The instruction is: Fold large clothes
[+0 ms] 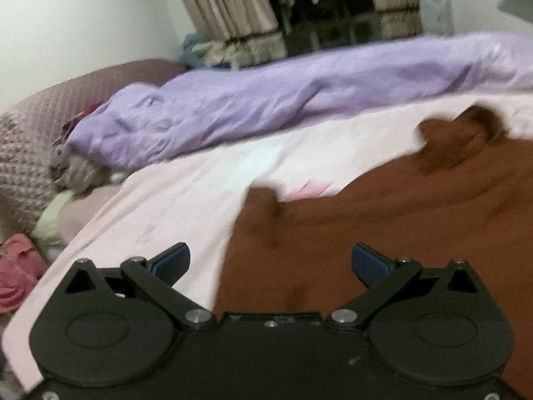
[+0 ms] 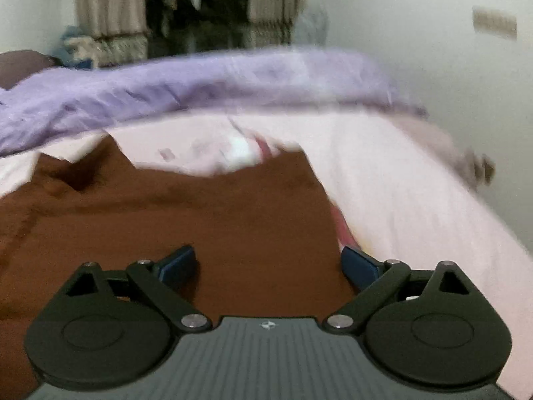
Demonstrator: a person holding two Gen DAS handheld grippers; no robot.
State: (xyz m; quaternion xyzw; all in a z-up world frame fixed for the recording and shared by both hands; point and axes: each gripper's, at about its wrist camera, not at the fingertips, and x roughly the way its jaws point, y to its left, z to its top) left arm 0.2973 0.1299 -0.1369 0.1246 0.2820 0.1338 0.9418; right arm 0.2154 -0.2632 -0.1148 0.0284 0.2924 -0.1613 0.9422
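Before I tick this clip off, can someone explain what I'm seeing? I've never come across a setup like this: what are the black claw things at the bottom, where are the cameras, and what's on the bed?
There is no robot here. A person holds a two-finger gripper in each hand, and each gripper carries a wide-angle camera looking forward along its fingers. One picture is from the left gripper, the other from the right gripper; the black parts at the bottom are the grippers themselves, with blue finger pads. Both stand open and hold nothing.

On the pale pink bed sheet lies a brown garment, spread out and partly rumpled; that is the piece to fold. Both grippers point out over it. Behind it, a bunched lilac blanket runs across the bed. Both pictures are blurred, so fine detail is uncertain.
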